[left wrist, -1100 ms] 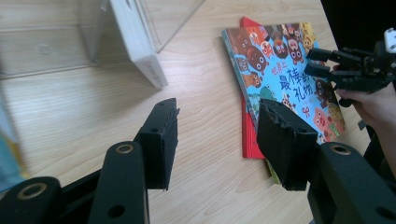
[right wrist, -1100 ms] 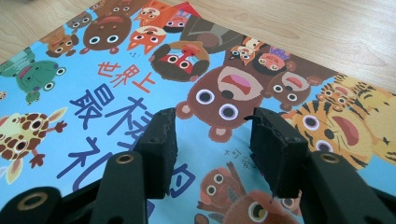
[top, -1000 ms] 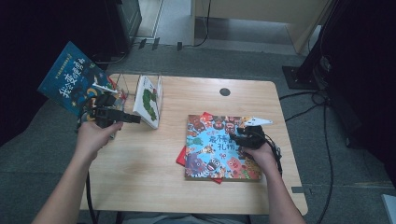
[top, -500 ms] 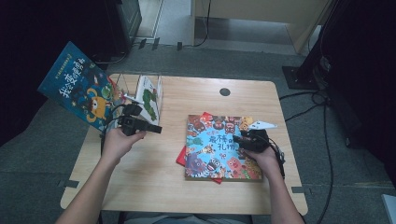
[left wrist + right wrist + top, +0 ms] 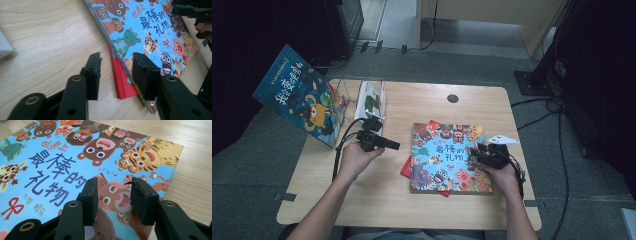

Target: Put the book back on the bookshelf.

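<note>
- Left gripper view looks along the left gripper [image 5: 116,72], whose jaws stand apart with nothing gripped; they have just been closing, and between them show the bare worktop [image 5: 47,37] and the spine edge of a red book [image 5: 119,75].
- That red book lies under the animal picture book [image 5: 150,32], whose blue cover overhangs it; the right-hand jaw sits just over this upper book's lower corner.
- Right gripper view has the right gripper [image 5: 113,197] low over the same cover, jaws parted and released, also lately narrowing, with cartoon animals between them.
- High view places the animal picture book [image 5: 447,157] right of the worktop's middle, the left gripper [image 5: 382,142] just beside its left edge, the right gripper [image 5: 479,156] on its right part.
- My judgement: the step is lifting this book; slide one left jaw under the cover only, above the red book, while the right gripper steadies.
- High view adds what neither gripper view gives: a clear rack [image 5: 362,97] with an upright book, and a blue book [image 5: 299,95] leaning at the worktop's left edge.
</note>
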